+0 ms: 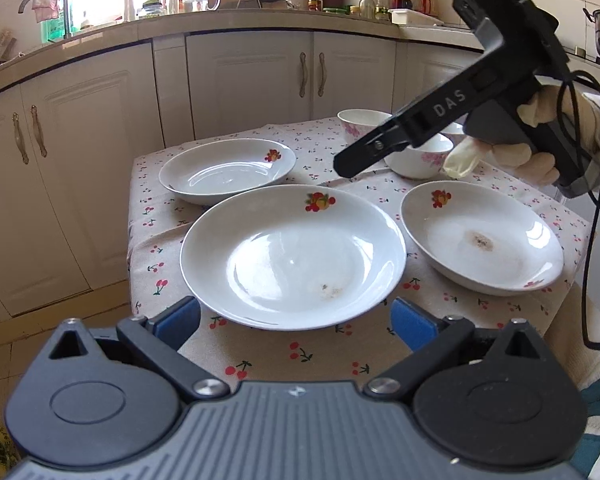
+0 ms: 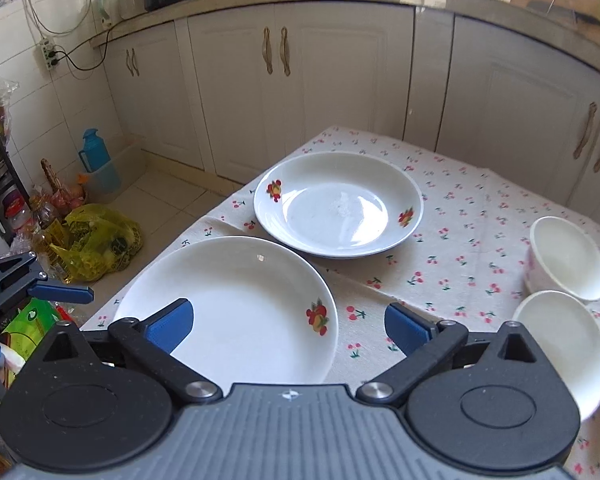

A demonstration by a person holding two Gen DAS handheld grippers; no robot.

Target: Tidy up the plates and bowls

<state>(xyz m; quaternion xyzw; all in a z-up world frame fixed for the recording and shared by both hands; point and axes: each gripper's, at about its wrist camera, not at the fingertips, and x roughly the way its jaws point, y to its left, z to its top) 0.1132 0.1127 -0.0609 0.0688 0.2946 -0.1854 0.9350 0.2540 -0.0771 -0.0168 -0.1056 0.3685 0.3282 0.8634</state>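
Three white plates with fruit prints lie on the cherry-print tablecloth (image 1: pixel 260 356): a middle plate (image 1: pixel 292 256), a far-left plate (image 1: pixel 226 170) and a stained right plate (image 1: pixel 482 236). White bowls (image 1: pixel 362 122) (image 1: pixel 418 158) stand at the back right. My left gripper (image 1: pixel 296 322) is open just before the middle plate's near rim, its pads off it. A gloved hand (image 1: pixel 536 148) holds my right gripper (image 1: pixel 356 158) above the table beside the bowls. In the right wrist view my right gripper (image 2: pixel 290 326) is open and empty above a plate (image 2: pixel 236 292). A second plate (image 2: pixel 338 204) and the bowls (image 2: pixel 568 256) (image 2: pixel 560 340) lie beyond.
White cabinets (image 1: pixel 248 80) and a cluttered counter (image 1: pixel 220 24) stand close behind the small table. The table's left edge drops to the floor, where a yellow bag (image 2: pixel 100 244) and a blue flask (image 2: pixel 94 152) sit. A black cable (image 1: pixel 592 184) hangs from the right gripper.
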